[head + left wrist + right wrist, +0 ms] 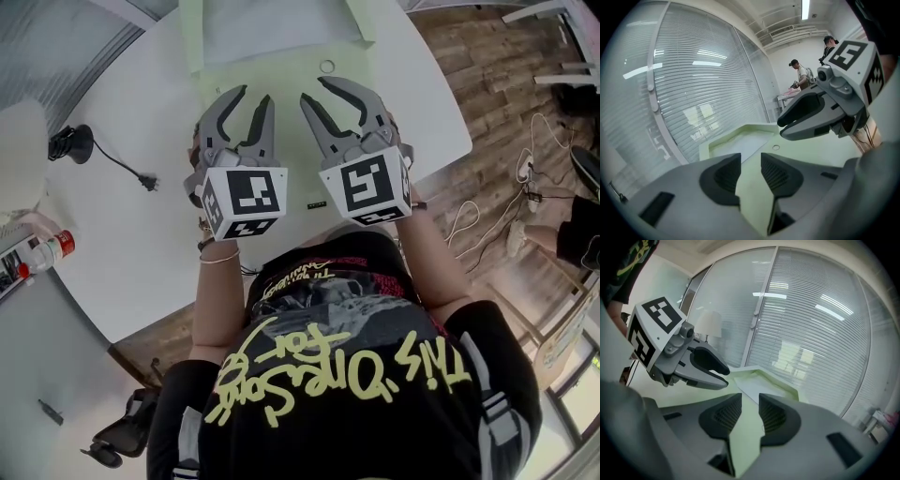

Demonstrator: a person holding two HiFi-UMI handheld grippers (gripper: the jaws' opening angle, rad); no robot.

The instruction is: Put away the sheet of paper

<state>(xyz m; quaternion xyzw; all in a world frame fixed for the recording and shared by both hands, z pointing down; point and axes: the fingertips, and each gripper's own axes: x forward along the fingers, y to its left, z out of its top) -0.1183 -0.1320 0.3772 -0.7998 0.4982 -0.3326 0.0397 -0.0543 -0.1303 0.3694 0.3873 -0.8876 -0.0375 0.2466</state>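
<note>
Hovering side by side above the round white worktop (131, 253), both tools are held level and point toward its far edge. The left tongs (751, 159) stand slightly apart, and through the narrow gap only the pale green surface beneath shows; nothing sits between them. The right tongs (750, 399) are likewise a little apart and hold nothing.

The sheet of paper (277, 33) lies flat at the far end of the worktop, inside a shallow pale green tray (192, 42) whose raised sides frame it on the left and right. It is well ahead of both tools, and neither touches it. A small ring (326, 65) rests on the green surface between the tray and the tongs. Off to the left are a black cable (122, 167) and, at the edge, a bottle (45, 251).

As for progress, the pictures allow two readings. Either the sheet in the tray is already stowed and the hands are free of it, or the tray is merely where it waits and the whole job of reaching, gripping and carrying it is still to do. I cannot tell which.
</note>
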